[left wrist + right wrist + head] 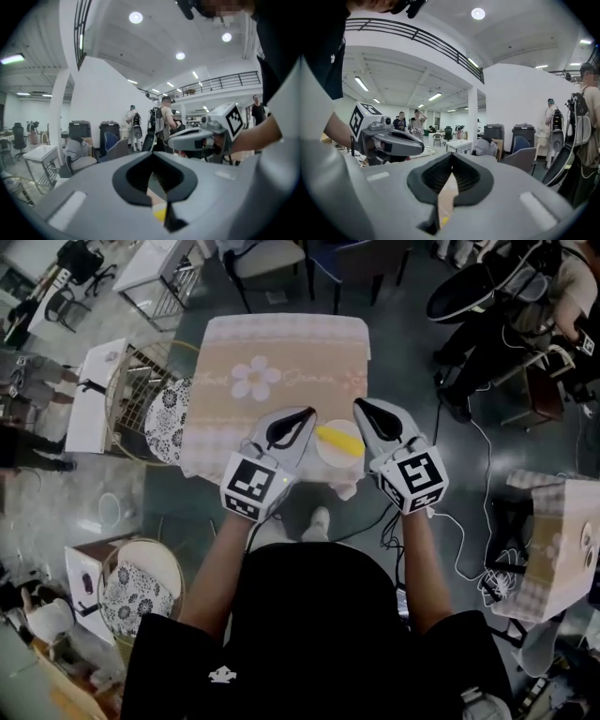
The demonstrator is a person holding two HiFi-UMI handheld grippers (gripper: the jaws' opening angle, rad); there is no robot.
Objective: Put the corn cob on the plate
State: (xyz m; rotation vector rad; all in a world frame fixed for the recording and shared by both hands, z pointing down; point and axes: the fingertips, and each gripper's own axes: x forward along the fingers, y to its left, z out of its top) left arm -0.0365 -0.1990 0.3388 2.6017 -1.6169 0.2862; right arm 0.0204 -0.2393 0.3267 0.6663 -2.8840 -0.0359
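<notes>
Left gripper (307, 413): jaws closed, empty; right gripper (362, 406): jaws closed too, empty; they flank the plate (324, 457), one on each side, raised above it; the corn (338, 439) lies on the plate; the plate sits near the table's (281, 343) near edge.

Plate (329, 457): right rim hidden behind the right gripper (361, 406). Corn cob (337, 438): only a yellow sliver in either gripper view. Tablecloth (281, 343) lettering: too blurred to read.
</notes>
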